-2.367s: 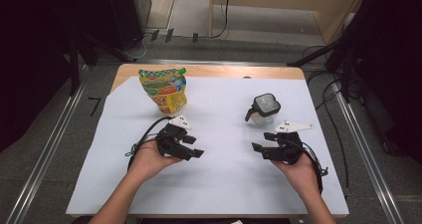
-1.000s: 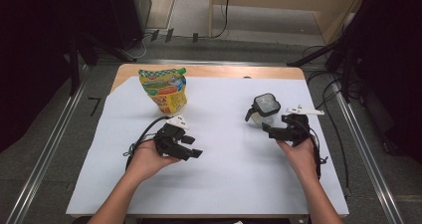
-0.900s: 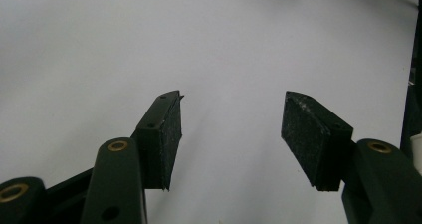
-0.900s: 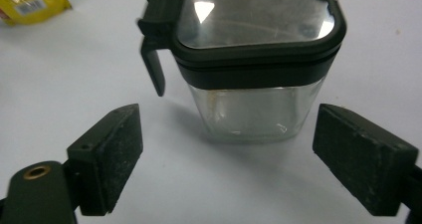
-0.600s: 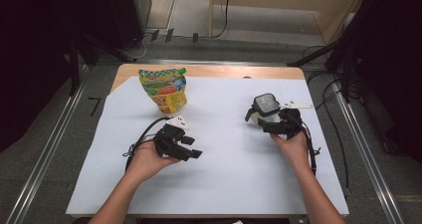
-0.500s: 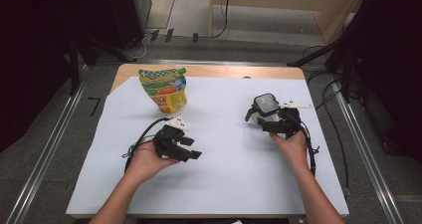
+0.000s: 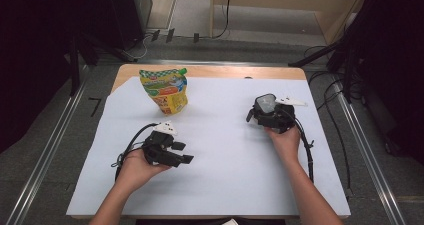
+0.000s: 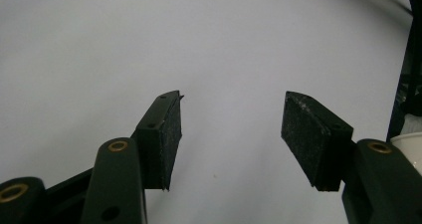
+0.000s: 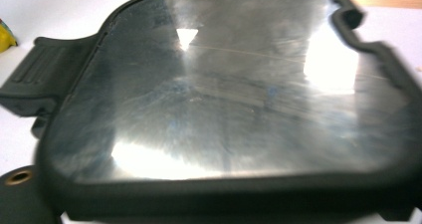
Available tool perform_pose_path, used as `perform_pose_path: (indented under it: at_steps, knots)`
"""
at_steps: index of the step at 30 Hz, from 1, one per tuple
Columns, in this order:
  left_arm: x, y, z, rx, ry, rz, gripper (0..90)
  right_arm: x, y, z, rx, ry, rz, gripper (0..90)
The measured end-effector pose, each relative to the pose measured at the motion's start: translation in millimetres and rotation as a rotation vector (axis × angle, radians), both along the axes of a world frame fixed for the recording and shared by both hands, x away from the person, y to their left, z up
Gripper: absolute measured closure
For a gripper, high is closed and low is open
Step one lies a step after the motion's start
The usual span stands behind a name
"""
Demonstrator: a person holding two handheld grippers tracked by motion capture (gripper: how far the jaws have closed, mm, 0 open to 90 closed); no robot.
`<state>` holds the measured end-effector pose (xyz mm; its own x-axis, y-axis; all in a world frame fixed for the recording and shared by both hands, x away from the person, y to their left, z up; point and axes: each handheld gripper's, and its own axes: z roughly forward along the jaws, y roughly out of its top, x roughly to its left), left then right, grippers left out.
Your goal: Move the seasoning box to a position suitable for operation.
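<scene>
Right gripper (image 7: 262, 116) moved onto lidded container (image 7: 265, 105) (table's right edge near).

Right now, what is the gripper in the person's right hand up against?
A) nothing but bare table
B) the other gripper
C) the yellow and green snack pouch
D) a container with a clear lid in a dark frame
D: in the high view the right gripper sits at the container on the table's right side, and the right gripper view looks closely onto its clear lid.
</scene>
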<state>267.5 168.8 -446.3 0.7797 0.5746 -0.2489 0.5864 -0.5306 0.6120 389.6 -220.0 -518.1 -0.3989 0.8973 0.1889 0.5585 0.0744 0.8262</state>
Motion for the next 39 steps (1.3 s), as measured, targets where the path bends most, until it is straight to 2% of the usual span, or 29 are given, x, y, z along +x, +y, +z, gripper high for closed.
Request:
perform_pose_path:
  at_steps: [5, 8, 9, 15, 22, 29, 32, 39]
  knots:
    - [-2.1, 4.8, -0.2, 0.001, 0.000, 0.009, 41.9, 0.6, 5.4, -3.5, -0.038, -0.032, -0.012, 9.7]
    - [-2.6, 6.5, -0.9, 0.005, 0.000, 0.014, 41.8, 0.6, 7.9, -4.2, -0.061, -0.040, -0.024, 13.8]
    - [-2.8, 6.7, -1.2, 0.004, 0.002, 0.017, 41.8, -0.1, 8.2, -4.2, -0.082, -0.048, -0.027, 14.6]
    - [-1.7, 4.9, -2.3, 0.015, 0.001, 0.008, 41.7, -0.6, 8.2, -3.1, -0.099, -0.048, -0.021, 15.4]
    - [-0.4, 3.1, -3.6, 0.019, 0.001, 0.006, 41.7, -1.3, 7.1, 0.2, -0.099, -0.040, -0.024, 15.6]
    - [2.0, 2.5, -3.0, 0.014, 0.001, -0.002, 42.2, -7.8, 6.0, 12.7, -0.063, -0.059, -0.023, 15.6]
    - [4.5, 0.2, -3.2, 0.010, 0.002, -0.006, 42.2, -12.7, 9.1, 16.9, -0.058, -0.053, -0.002, 15.6]
    - [10.2, -9.5, -4.8, 0.012, 0.002, -0.031, 42.2, -25.6, 21.1, 18.1, -0.086, -0.037, 0.066, 15.6]
